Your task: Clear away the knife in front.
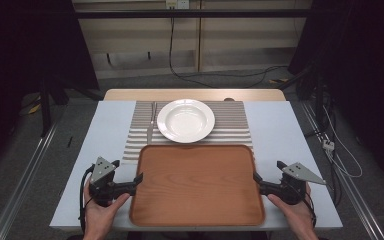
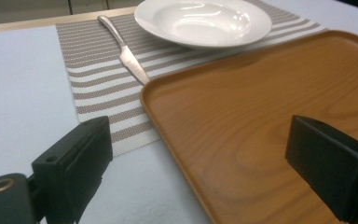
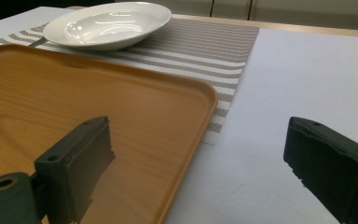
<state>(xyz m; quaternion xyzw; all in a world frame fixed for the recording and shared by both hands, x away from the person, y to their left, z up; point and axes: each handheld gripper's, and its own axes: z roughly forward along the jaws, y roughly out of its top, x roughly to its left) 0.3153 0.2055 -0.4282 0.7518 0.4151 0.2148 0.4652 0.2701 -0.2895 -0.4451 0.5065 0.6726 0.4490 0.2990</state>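
1. On the bench (image 1: pixel 280 125), the tray (image 1: pixel 197 185) lies between both tools, near the plate (image 1: pixel 186 120).
2. Left tool (image 1: pixel 139 178) and right tool (image 1: pixel 256 178): jaws spread, straddling opposite rims.
3. Close both evenly; lift level.

Brown wood-grain tray (image 1: pixel 197 185), glossy white plate (image 1: pixel 185 120), silver knife (image 2: pixel 123 50), grey-and-white striped placemat (image 1: pixel 232 125), pale blue-white table cover (image 1: pixel 275 130).

Two hands are reaching in from the near edge, the left hand (image 1: pixel 101 209) gripping the left gripper (image 1: pixel 139 178) and the right hand (image 1: pixel 291 212) the right gripper (image 1: pixel 256 178), both with jaws spread wide, pointing inward toward each other.
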